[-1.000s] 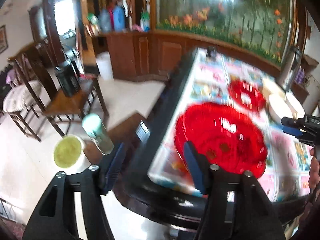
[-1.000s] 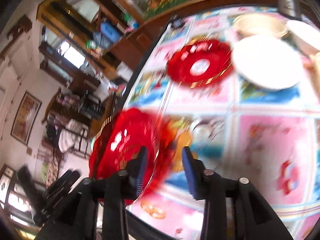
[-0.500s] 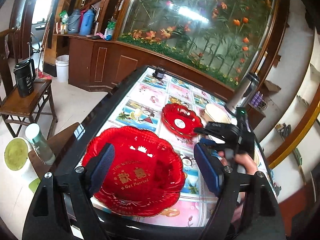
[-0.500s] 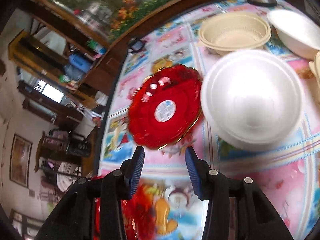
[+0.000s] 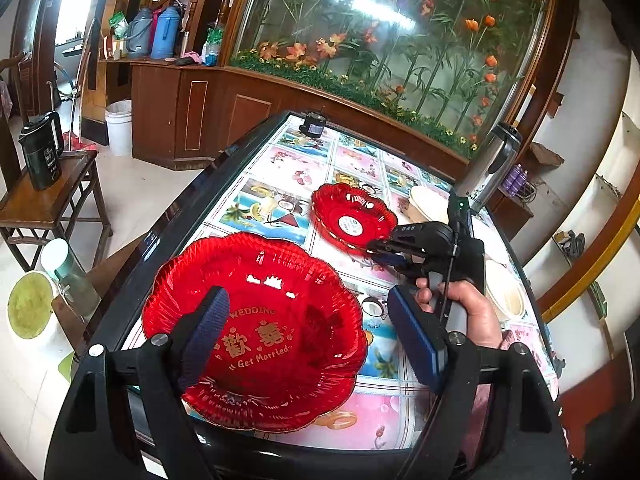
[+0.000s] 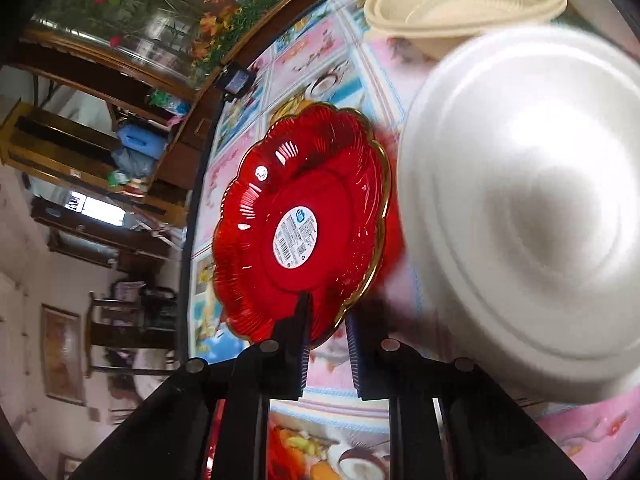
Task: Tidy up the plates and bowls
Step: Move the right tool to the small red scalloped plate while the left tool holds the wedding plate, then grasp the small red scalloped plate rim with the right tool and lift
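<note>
A large red plate [image 5: 256, 328] with gold lettering lies at the near left corner of the table [image 5: 160, 240]. My left gripper [image 5: 310, 336] hangs open above the plate, holding nothing. Farther along lies a small red plate [image 5: 352, 216] [image 6: 296, 216] with a round sticker in its middle. My right gripper [image 6: 328, 336] [image 5: 380, 250], held by a hand [image 5: 468, 308], is closing on this plate's near gold rim. The rim sits between its pads. An upturned white bowl [image 6: 520, 216] stands right beside the small plate.
A beige bowl stack [image 6: 464, 0] [image 5: 426, 204] stands behind the white bowl, with a steel flask [image 5: 496, 164] at the far right edge. A small black device [image 5: 314, 124] sits at the table's far end. Left of the table are a side table with a kettle [image 5: 40, 156] and a bottle [image 5: 68, 276].
My right gripper left the large plate, travelled to the small red plate, rolled, and narrowed its jaws around the rim. My left gripper swung over the table and opened wider.
</note>
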Tool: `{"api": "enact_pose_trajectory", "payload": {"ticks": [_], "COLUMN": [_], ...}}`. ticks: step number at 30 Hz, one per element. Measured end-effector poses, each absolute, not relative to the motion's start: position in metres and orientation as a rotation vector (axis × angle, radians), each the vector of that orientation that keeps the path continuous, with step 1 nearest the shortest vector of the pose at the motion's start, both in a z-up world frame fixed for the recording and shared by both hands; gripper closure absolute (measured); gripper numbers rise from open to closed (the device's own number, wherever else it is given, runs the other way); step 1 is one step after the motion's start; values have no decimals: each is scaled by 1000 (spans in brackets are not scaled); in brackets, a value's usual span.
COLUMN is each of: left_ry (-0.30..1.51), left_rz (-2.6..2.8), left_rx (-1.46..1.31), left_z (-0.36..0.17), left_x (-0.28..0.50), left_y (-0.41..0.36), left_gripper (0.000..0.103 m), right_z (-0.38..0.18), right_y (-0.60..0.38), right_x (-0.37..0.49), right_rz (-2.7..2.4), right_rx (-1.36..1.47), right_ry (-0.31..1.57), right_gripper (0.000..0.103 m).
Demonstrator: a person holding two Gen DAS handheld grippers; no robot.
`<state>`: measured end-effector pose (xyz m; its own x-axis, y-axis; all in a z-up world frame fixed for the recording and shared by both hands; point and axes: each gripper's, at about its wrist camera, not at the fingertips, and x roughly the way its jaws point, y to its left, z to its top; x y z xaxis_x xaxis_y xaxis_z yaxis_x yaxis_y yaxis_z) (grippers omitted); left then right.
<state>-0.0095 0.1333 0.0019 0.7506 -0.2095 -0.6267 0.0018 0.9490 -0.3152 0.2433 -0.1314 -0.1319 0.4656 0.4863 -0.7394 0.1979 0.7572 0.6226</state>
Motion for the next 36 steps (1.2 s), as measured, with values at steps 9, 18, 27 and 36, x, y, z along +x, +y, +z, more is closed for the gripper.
{"api": "enact_pose_trajectory", "payload": {"ticks": [9,18,27,36], "left_ry": [753,890,1106,1239], "left_rz": [-163,-281,-307,-325], "left_rx": [-282,-81,-33,-134], "left_z": [3,-19,-68,-90], "left_x": [-15,-13,15,55], "left_y": [109,23,-38,-65], "left_gripper": [21,21,21,21], "right_z": [-126,-115,-104,-108], "right_y": [-143,-216,-319,-339], "right_x": [193,102,44,38], "right_rz": [276,284,141,155], "right_rx": [641,603,606,621], "right_ry": [1154,1151,1076,1063], "right_gripper": [88,90,91,91]}}
